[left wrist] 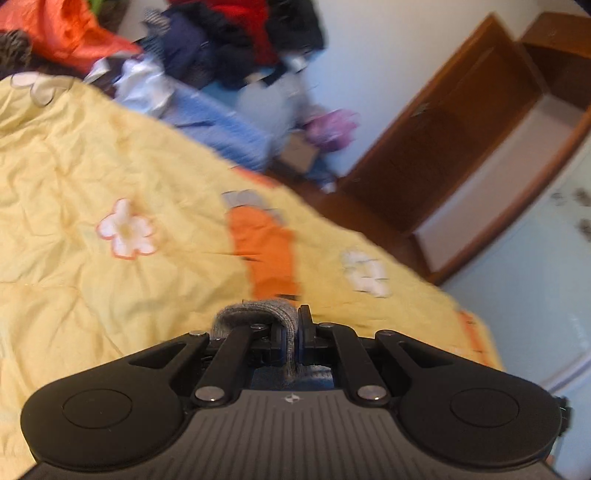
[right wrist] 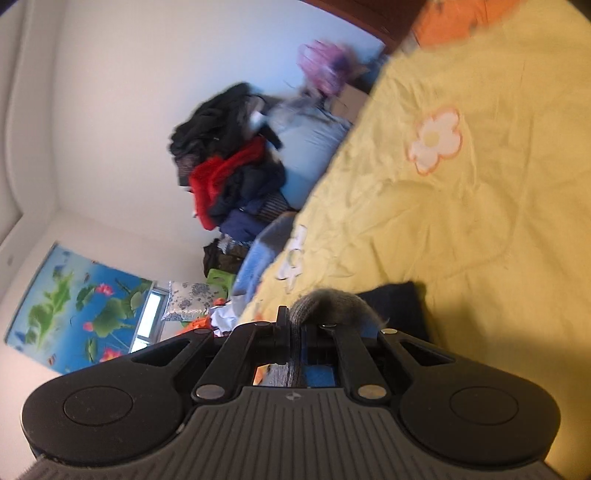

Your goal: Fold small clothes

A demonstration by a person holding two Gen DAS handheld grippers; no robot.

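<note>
Left gripper (left wrist: 291, 336): jaws nearly shut on a thin fold of the grey sock (left wrist: 255, 314), which bunches up just ahead of the tips, above the quilt (left wrist: 92, 302).
Right gripper (right wrist: 293, 334): jaws close to shut, also pinching grey knit, which humps over the tips. I judge both hold the same sock, one at each end, though neither view shows the other gripper.
Sock's place: lifted off the quilt, hanging between the grips as far as I can tell.
Risk, slip: each grip has only a narrow edge of soft knit. A quick swing could pull that edge out, and the sock would drop in a heap on the quilt.
Risk, twist: the two views tilt very differently, so the sock may be wound between the grips and would then land crooked, not flat.
Risk, snag: the quilt is crumpled and soft, so a low pass could drag it or rumple the sock.
Left of the quilt: an orange cloth (left wrist: 74, 33) at the far corner, then a pile of dark and red clothes (left wrist: 236, 40) beyond the quilt's edge.
On the quilt: an orange patch (left wrist: 266, 251) straight ahead of the left gripper, part of the print I think, and a dark cloth (right wrist: 399, 299) just beyond the right gripper's tips, close enough to crowd the landing spot.
Right of the quilt: wooden furniture (left wrist: 461, 122) across the floor, well apart from it.
</note>
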